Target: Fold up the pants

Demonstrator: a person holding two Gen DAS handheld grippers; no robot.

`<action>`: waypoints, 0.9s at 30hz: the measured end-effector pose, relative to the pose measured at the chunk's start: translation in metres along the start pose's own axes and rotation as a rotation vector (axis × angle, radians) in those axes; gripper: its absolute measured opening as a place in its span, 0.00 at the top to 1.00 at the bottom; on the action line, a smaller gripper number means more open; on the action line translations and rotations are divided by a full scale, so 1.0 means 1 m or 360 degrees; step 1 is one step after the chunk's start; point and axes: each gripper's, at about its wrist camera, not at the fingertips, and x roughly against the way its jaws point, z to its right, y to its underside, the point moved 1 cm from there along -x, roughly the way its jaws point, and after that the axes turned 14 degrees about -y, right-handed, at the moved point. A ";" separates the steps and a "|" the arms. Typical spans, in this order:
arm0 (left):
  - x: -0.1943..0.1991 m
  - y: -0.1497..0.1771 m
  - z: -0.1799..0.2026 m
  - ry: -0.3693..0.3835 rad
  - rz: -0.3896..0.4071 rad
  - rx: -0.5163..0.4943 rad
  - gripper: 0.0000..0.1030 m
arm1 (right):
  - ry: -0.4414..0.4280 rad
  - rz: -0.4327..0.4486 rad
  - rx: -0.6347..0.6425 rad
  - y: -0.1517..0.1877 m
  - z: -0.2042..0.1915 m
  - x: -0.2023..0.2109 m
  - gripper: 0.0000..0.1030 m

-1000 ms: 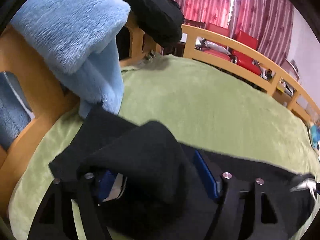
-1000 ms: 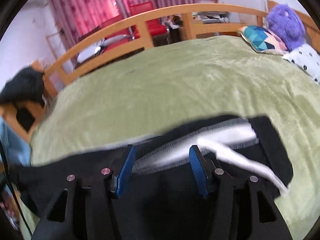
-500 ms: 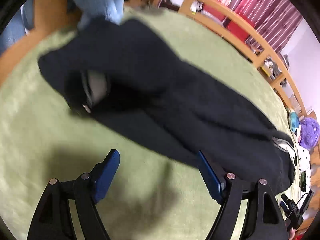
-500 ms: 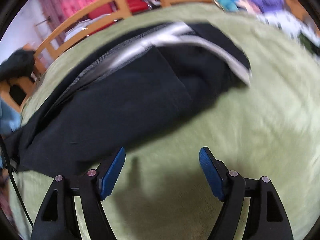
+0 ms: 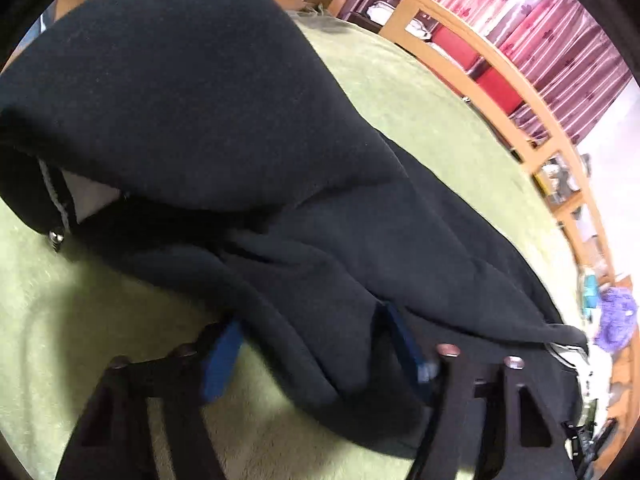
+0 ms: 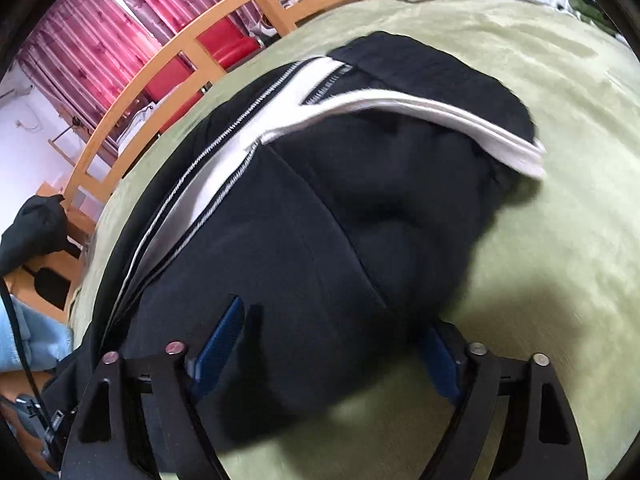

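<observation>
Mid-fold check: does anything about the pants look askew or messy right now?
Yes. The pants lie bunched on the green blanket, not flat. The white-lined waistband is flipped open at one end, and a rumpled fold runs along the front edge.

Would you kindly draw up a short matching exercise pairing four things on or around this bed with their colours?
Things:
1. fleece bedspread
2. pants
3. zipped side stripe on the pants
4. curtains behind the wooden rail

Colours:
A. white
B. pink-red
C. light green
D. black

Pairs: 1-C, 2-D, 3-A, 4-B
</observation>
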 end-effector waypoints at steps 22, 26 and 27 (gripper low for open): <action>0.147 0.127 -0.052 0.0138 -0.0065 -0.0214 0.90 | 0.0029 0.0098 0.0036 0.073 0.056 0.218 0.89; 0.179 0.189 -0.051 0.0210 -0.0116 -0.0332 0.90 | 0.0096 0.0094 -0.0018 0.095 0.105 0.282 0.89; 0.183 0.200 -0.050 0.0220 -0.0122 -0.0359 0.89 | 0.0120 0.0086 -0.0021 0.099 0.116 0.293 0.89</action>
